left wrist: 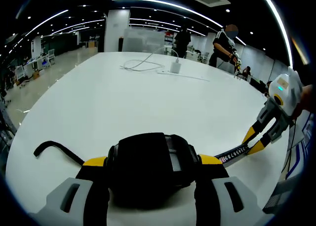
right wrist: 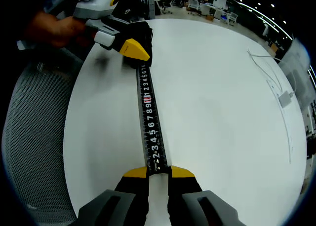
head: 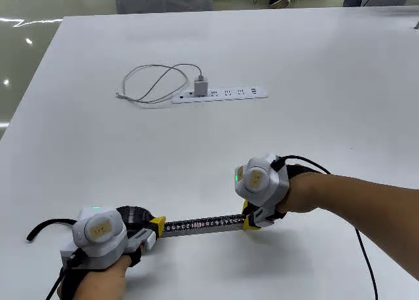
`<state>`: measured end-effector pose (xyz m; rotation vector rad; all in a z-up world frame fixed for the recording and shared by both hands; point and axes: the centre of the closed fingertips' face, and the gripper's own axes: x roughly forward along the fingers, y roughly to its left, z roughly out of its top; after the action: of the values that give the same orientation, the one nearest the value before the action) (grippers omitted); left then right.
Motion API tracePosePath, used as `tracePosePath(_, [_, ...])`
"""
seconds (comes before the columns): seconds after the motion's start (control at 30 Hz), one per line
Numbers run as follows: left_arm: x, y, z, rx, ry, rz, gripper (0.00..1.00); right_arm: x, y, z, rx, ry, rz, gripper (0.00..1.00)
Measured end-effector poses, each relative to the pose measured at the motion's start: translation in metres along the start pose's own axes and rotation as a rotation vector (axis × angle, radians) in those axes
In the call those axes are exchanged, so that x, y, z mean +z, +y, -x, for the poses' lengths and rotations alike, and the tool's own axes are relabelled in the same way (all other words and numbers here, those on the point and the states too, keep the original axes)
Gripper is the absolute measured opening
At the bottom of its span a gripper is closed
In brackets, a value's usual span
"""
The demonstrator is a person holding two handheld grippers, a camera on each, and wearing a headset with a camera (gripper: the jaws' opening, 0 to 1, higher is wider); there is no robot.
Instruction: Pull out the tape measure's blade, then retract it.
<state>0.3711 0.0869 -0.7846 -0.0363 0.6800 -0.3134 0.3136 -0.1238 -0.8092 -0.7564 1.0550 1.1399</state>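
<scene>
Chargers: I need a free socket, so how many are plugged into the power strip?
1: a white charger at the left end of the power strip, as the head view shows it. The other sockets look free.

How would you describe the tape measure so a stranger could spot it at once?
On the white table, skip the power strip and cable at the middle and look to the near edge. There the tape measure stretches between the left tongs and right tongs: a black case and a blade, the only thing with printed numbers.
</scene>
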Motion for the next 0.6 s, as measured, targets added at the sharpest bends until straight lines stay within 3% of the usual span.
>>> tracePosePath(0.6, [-0.0004, 0.0001, 0.0000, 0.000, 0.002, 0.001, 0.67, 0.0059, 0.0002, -0.0021, 0.013, -0.007, -0.001, 0.10])
